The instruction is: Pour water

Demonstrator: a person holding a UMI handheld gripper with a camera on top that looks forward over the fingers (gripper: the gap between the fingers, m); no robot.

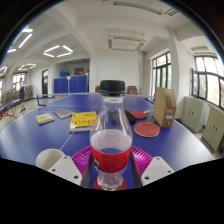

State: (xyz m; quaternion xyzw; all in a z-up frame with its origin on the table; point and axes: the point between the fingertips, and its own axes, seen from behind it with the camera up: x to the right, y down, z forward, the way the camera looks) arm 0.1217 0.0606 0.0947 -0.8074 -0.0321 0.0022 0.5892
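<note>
Bottle (110,140) btwn gripper (110,165) fingers, on table (170,145); plate (147,129) right.

The handheld two-finger gripper (110,165) shows two pale cream, blocky plastic fingers (57,165) with rounded outer tips, one at each side. Each carries a flat magenta pad (82,156) with a ribbed, gridded texture on its inner face.

Blue surface (40,140) carries a yellow book (84,120), a small yellow item (45,118) left of it, and a grey flat item (64,113) between them. To the right: red round plate (147,129), a darker red dish (137,114) behind it, and a cardboard box (164,106). Black chair (112,87) at the far end; blue cabinets (70,85) along the back wall.
</note>
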